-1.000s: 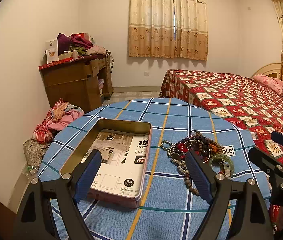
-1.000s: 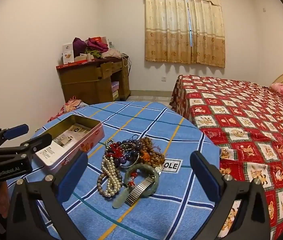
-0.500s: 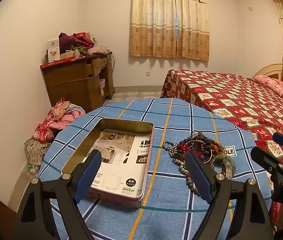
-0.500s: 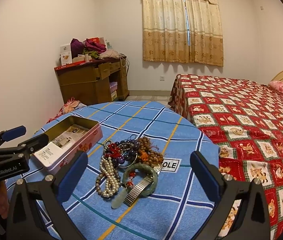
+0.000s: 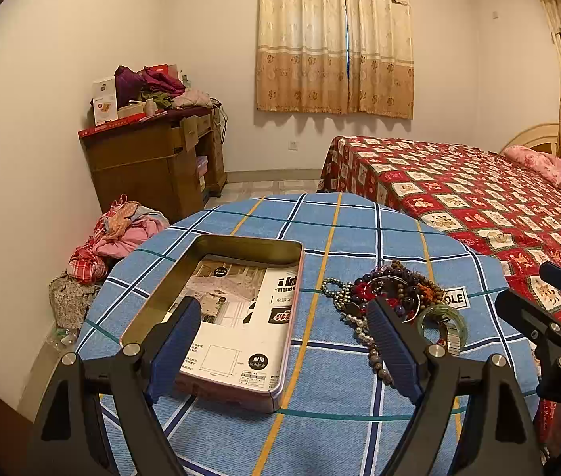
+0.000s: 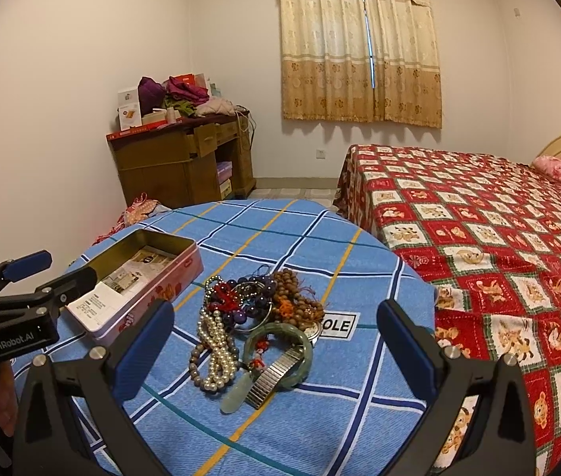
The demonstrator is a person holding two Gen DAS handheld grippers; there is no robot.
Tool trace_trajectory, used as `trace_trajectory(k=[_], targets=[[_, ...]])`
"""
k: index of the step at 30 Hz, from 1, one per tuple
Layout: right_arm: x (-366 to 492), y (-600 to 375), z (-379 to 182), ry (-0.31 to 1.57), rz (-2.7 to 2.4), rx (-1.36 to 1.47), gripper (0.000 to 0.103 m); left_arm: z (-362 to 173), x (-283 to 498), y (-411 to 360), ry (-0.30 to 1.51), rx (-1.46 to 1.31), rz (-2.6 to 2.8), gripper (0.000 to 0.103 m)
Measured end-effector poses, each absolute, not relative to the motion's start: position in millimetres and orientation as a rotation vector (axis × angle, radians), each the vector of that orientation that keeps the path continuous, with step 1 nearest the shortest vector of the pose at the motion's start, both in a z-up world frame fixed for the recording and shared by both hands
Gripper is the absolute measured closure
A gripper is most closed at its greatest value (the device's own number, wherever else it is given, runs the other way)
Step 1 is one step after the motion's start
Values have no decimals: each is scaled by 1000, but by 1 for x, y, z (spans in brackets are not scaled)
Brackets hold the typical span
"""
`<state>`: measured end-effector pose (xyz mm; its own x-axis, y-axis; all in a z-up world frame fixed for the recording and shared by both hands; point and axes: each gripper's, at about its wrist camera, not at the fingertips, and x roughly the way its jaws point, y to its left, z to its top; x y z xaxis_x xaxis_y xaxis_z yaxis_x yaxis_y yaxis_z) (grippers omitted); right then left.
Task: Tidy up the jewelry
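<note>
A heap of jewelry (image 6: 256, 317) lies on the round table with a blue checked cloth (image 6: 300, 234): pearl strands (image 6: 217, 349), dark and brown bead bracelets, a green jade bangle (image 6: 280, 353) and a metal watch strap. An open pink tin (image 5: 221, 313) with a printed card inside lies left of the heap (image 5: 391, 297). My left gripper (image 5: 284, 353) is open and empty above the tin's near end. My right gripper (image 6: 276, 361) is open and empty, hovering near the heap. Each gripper shows at the edge of the other's view.
A bed with a red patterned cover (image 6: 498, 218) stands right of the table. A wooden desk piled with clothes and boxes (image 5: 153, 158) stands by the left wall, with a heap of clothes (image 5: 113, 234) on the floor. Curtains hang at the back.
Both views have shifted slightly; the jewelry and tin sit a little closer and lower in the frames. Both grippers stay open. Nothing on the table has moved.
</note>
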<state>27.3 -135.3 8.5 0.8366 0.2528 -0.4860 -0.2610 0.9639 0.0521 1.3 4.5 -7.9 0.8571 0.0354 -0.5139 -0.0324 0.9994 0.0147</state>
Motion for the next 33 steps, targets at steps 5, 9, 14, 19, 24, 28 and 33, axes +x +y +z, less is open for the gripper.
trace_trajectory(k=[5, 9, 14, 19, 24, 28, 33], targets=[[28, -135, 8, 513, 272, -14, 0, -8, 1, 5, 541, 6, 35, 18], [27, -136, 9, 513, 270, -11, 0, -8, 1, 4, 542, 8, 36, 18], [27, -136, 9, 513, 270, -9, 0, -7, 1, 4, 543, 8, 38, 18], [27, -137, 9, 515, 272, -9, 0, -8, 1, 6, 544, 6, 43, 18], [27, -136, 9, 515, 274, -7, 0, -10, 2, 7, 550, 7, 39, 18], [27, -136, 9, 515, 273, -8, 0, -11, 3, 7, 555, 6, 38, 18], [26, -137, 9, 514, 273, -9, 0, -13, 4, 6, 558, 4, 40, 18]])
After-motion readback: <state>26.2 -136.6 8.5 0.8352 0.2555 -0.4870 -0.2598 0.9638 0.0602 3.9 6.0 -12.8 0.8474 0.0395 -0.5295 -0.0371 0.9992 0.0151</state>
